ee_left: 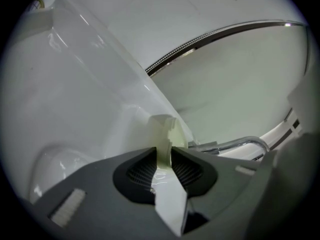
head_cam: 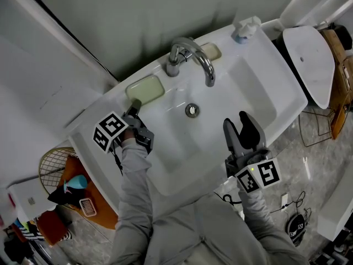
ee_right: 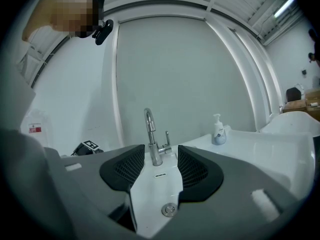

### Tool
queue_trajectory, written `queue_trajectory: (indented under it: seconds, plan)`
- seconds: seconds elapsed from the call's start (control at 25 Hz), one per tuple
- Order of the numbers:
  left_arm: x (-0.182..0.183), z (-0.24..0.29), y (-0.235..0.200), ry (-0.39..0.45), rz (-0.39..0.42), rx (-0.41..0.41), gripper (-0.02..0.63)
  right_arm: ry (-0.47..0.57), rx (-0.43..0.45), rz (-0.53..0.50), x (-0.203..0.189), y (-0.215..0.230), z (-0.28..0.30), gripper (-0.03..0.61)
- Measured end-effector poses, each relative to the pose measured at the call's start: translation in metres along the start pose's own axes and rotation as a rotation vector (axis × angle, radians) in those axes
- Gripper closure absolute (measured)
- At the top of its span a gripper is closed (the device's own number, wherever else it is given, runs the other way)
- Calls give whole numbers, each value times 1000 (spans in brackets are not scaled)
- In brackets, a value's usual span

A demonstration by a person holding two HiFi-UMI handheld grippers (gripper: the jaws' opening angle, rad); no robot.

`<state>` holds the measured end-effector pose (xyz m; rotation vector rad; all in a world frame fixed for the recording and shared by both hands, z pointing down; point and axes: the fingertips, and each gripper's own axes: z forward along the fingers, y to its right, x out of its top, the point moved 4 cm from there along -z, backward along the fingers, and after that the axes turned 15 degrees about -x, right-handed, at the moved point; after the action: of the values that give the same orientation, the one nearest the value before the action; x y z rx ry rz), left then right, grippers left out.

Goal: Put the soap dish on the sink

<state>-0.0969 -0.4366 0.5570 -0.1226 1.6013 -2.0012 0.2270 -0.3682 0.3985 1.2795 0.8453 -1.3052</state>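
Soap dish (head_cam: 145,88) is on the sink (head_cam: 276,101) ledge, upper left of centre in the head view, just left of the faucet (head_cam: 190,57), and the left gripper (head_cam: 134,105) is right at its near edge. From above, the gripper's own body covers the pads, so the grip can't be read there. The left gripper view settles it: the jaws are pinched narrow on the soap dish (ee_left: 165,131), clamped on its thin rim.

From above the dish is a pale green rounded rectangle, shallow, with a raised lip. In the left gripper view it shrinks to an edge-on creamy green sliver running up from between the pads. Whether its base sits fully flat on the ledge, no view shows.

Over at lower right of the head view, the right gripper (head_cam: 238,120) hangs above the front of the basin. Its own view shows the jaws spread wide, nothing between them. That view looks across the basin at the drain (ee_right: 169,209), the faucet (ee_right: 152,139) and a pump bottle (ee_right: 218,130) at right. It also catches the left gripper's marker cube (ee_right: 90,146) at left, though not the dish.

Only the head view shows the wire basket (head_cam: 54,167) at lower left. In the left gripper view the faucet (ee_left: 245,144) is a chrome arc, its base cut off by the gripper's body.
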Motion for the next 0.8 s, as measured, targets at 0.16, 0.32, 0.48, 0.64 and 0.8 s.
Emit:
queue_trajectory:
  seconds: [0.16,0.32,0.48,0.64,0.8]
  plan:
    - [0,1,1,4,1,-4,471,-2,1,1,-1,0,0,390]
    - [1,2,6,12,23,-25,470,-2,3,2,-1,0,-1,390]
    - [1,2,10,7,48,-30,469,0,5,3,-1,0,-2,390]
    - [-1,0,12,-9,80,-19,469,2,11,2,0,-2,-3,390]
    - [-2,-3,14,-21,104,-5,468,5,15,2,1,-5,-5,390]
